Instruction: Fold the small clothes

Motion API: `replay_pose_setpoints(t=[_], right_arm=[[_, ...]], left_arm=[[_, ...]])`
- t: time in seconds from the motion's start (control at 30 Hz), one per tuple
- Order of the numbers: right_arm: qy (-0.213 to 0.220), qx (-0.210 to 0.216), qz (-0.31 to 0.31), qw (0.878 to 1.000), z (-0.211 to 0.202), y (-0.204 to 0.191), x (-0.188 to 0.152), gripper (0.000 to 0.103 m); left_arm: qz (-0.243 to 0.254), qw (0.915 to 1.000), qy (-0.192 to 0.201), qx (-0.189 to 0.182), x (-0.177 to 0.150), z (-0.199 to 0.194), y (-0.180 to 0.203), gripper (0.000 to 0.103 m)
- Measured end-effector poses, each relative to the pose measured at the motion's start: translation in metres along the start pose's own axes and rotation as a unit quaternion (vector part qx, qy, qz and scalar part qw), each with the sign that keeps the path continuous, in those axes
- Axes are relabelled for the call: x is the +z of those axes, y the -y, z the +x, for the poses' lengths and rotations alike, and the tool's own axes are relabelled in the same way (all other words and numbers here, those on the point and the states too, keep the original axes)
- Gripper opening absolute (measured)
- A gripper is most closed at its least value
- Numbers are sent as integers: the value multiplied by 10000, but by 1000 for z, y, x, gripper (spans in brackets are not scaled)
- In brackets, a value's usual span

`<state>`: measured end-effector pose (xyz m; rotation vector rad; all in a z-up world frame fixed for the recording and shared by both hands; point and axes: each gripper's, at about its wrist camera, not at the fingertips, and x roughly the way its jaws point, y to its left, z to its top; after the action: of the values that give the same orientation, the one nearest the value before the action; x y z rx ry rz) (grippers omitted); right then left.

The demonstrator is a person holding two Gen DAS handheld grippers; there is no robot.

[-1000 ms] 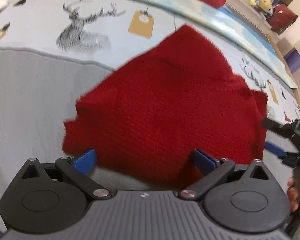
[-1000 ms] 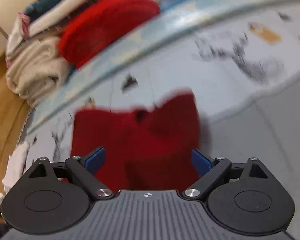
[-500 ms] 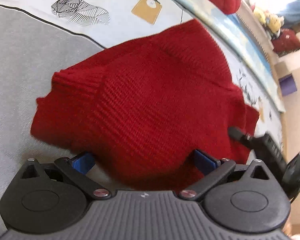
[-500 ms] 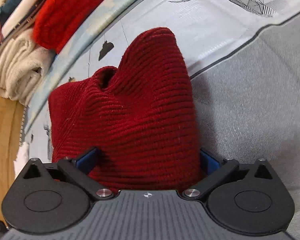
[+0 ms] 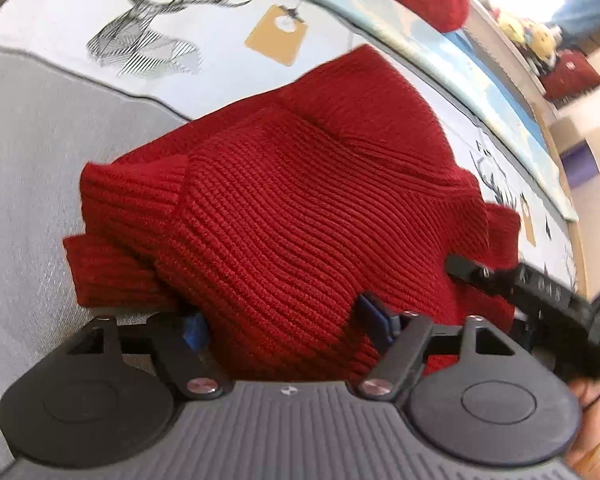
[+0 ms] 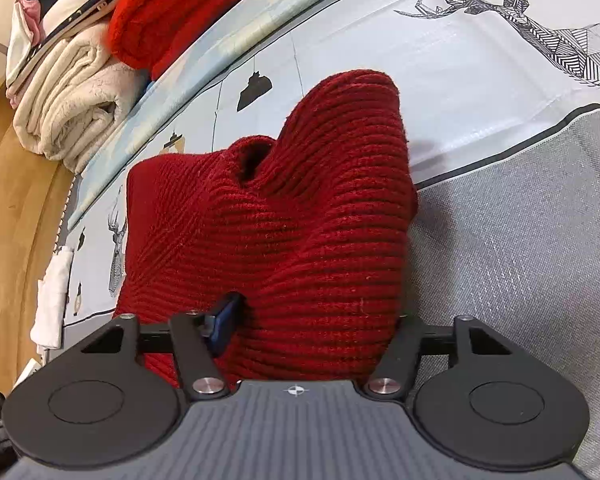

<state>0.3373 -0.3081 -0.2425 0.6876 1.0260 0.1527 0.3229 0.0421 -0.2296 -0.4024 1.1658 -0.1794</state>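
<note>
A red knit sweater [image 5: 300, 200] lies bunched on the bed cover [image 5: 40, 160]. My left gripper [image 5: 286, 320] sits at its near edge, jaws closing, with a raised fold of knit filling the gap and both blue pads [image 5: 376, 312] pressed into it. In the right wrist view the same sweater [image 6: 300, 200] humps up into a ridge. My right gripper [image 6: 314, 316] is closing on the ridge; its left pad [image 6: 224, 316] digs into the knit and the other pad is hidden behind fabric. The right gripper's black finger [image 5: 480, 272] also shows at the sweater's right edge.
The cover is grey near me and pale with deer prints [image 6: 520, 12] farther off. A stack of folded clothes [image 6: 72, 92] with a red knit [image 6: 172, 12] stands at the bed's far edge. A white cloth [image 6: 52, 292] hangs at the side, over wooden floor [image 6: 12, 220].
Both grippers came down onto the sweater and their jaws narrowed. The knit, flat a second ago, is now gathered into raised folds between the pads.
</note>
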Motion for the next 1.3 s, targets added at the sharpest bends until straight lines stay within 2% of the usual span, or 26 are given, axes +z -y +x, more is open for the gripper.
replay_pose_setpoints(t=[0.23, 0.4, 0.47, 0.7, 0.77, 0.83, 0.87, 0.97, 1.03, 1.1, 1.13, 1.2, 1.27, 1.3], right_arm=[[-75, 2, -266, 9996, 5, 4, 29, 59], [152, -167, -521, 9984, 14, -2, 69, 49], [262, -276, -597, 9975, 19, -2, 84, 49], [393, -535, -693, 9954, 42, -1, 132, 52], [435, -586, -691, 9949, 44, -1, 139, 54], [506, -660, -647, 9944, 44, -1, 140, 62], [537, -674, -580, 9946, 40, 1, 137, 70], [700, -618, -444, 9946, 14, 5, 119, 78], [804, -634, -493, 9935, -12, 1, 101, 80], [1112, -569, -802, 9889, -49, -13, 69, 85], [1219, -618, -1066, 9849, -66, -23, 51, 86], [1461, -932, -1772, 9688, -99, -50, 4, 90], [1720, -1259, -2274, 9502, -128, -72, -40, 94], [1871, -1380, -2343, 9440, -142, -80, -63, 95]], left_arm=[[-356, 9992, 0, -205, 0, 11, 12, 79], [-400, 9989, 104, -228, 17, 29, 38, 79], [-401, 9989, 172, -189, 26, 37, 50, 79], [-402, 9988, 278, -97, 56, 58, 73, 80], [-411, 9989, 180, -149, 63, 61, 72, 82], [-482, 9984, -110, -271, 66, 60, 65, 86], [-459, 9980, -264, -357, 65, 56, 62, 87], [-43, 9978, -400, -525, 52, 27, 60, 95], [405, 9969, -329, -588, 36, 2, 63, 102], [1140, 9926, -64, -413, 14, -29, 73, 103], [1525, 9880, 155, -180, 0, -46, 78, 103], [1927, 9794, 495, 332, -25, -71, 85, 103], [1993, 9756, 703, 589, -49, -93, 90, 103], [1976, 9753, 791, 592, -60, -104, 91, 103]])
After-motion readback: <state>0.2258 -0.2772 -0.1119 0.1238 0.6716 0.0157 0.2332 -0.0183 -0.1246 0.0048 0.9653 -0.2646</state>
